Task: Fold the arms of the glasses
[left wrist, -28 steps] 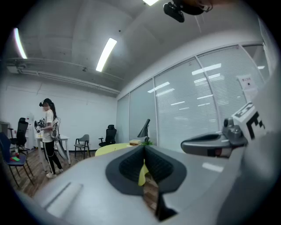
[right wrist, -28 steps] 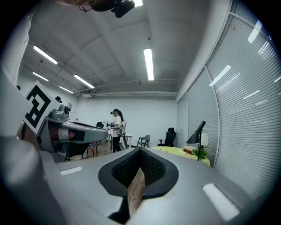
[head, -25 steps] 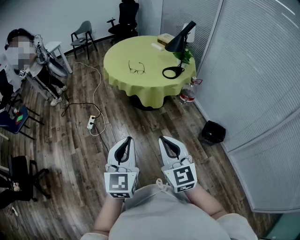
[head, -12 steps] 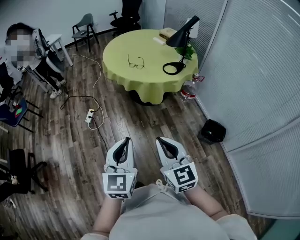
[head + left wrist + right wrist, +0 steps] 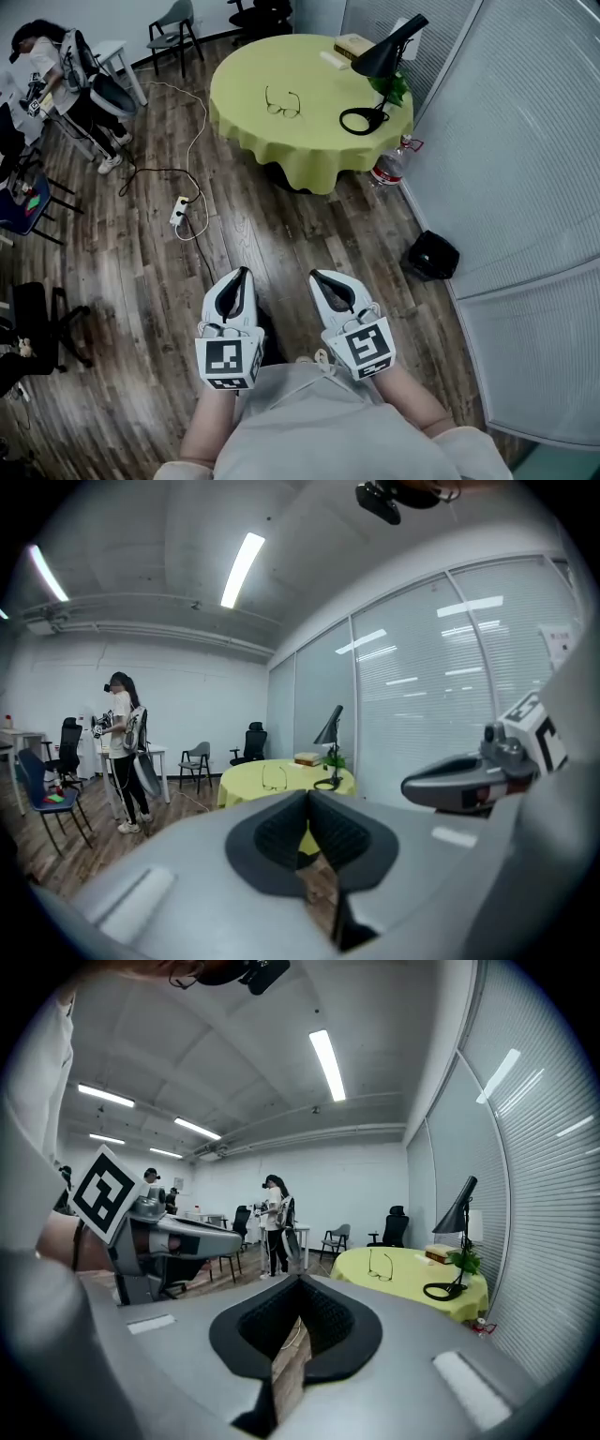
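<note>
A pair of dark thin-framed glasses lies with its arms spread on the round table with a yellow-green cloth, far ahead of me. The glasses look small in the left gripper view, and the glasses also show in the right gripper view. My left gripper and right gripper are held side by side close to my body, over the wooden floor, well short of the table. Both are shut with nothing between the jaws.
A black desk lamp, a book and a small plant share the table. A water bottle and a black bag sit by the glass partition on the right. A power strip with cable lies left. A person and chairs stand far left.
My view has moved forward, so the table and glasses sit a little nearer and further right. Both grippers keep their side-by-side pose, still shut.
</note>
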A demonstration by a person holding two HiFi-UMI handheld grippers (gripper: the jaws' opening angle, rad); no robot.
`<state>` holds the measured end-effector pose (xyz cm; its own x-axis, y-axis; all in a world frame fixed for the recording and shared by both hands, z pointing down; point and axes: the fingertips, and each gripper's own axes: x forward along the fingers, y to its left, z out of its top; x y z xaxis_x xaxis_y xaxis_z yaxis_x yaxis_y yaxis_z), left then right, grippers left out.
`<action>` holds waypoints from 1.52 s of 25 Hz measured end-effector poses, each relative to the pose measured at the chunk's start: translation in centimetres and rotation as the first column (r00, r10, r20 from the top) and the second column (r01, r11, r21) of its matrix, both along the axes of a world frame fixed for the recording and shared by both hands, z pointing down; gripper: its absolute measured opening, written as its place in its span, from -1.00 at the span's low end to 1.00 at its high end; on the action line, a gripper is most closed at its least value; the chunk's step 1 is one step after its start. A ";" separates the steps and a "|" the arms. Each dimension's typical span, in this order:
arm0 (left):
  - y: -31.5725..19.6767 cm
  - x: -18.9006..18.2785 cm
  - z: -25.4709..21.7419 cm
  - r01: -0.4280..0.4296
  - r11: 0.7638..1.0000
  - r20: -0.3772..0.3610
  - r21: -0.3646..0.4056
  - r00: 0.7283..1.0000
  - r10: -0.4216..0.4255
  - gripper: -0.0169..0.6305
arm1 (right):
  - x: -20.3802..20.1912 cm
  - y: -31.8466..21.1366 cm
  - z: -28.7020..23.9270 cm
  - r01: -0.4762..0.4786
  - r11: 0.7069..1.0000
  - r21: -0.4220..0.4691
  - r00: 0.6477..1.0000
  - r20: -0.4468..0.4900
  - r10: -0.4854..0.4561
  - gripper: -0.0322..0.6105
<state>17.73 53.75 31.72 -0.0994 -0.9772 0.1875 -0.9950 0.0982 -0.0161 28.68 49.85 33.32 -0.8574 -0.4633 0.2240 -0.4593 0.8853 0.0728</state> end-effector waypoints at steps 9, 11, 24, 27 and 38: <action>-9.6 -12.4 0.6 -0.067 0.998 -0.009 -0.018 0.998 0.067 -0.93 | -11.7 -9.6 1.2 -0.093 0.996 -0.011 0.995 -0.029 0.093 -0.90; -12.2 -15.9 0.7 -0.079 0.997 -0.014 -0.023 0.997 0.079 -0.93 | -14.9 -12.2 1.3 -0.114 0.993 -0.012 0.993 -0.041 0.114 -0.90; -23.7 -33.1 0.6 -0.164 0.985 -0.036 -0.045 0.986 0.162 -0.93 | -31.8 -23.2 1.5 -0.195 0.980 -0.042 0.979 -0.070 0.192 -0.90; -25.6 -33.8 1.6 -0.199 0.978 -0.053 -0.063 0.979 0.196 -0.93 | -33.1 -24.8 2.3 -0.215 0.975 -0.056 0.974 -0.086 0.210 -0.90; -35.8 -34.3 4.3 -0.259 0.960 -0.060 -0.101 0.965 0.254 -0.93 | -32.9 -35.0 5.9 -0.316 0.941 -0.118 0.944 -0.132 0.301 -0.90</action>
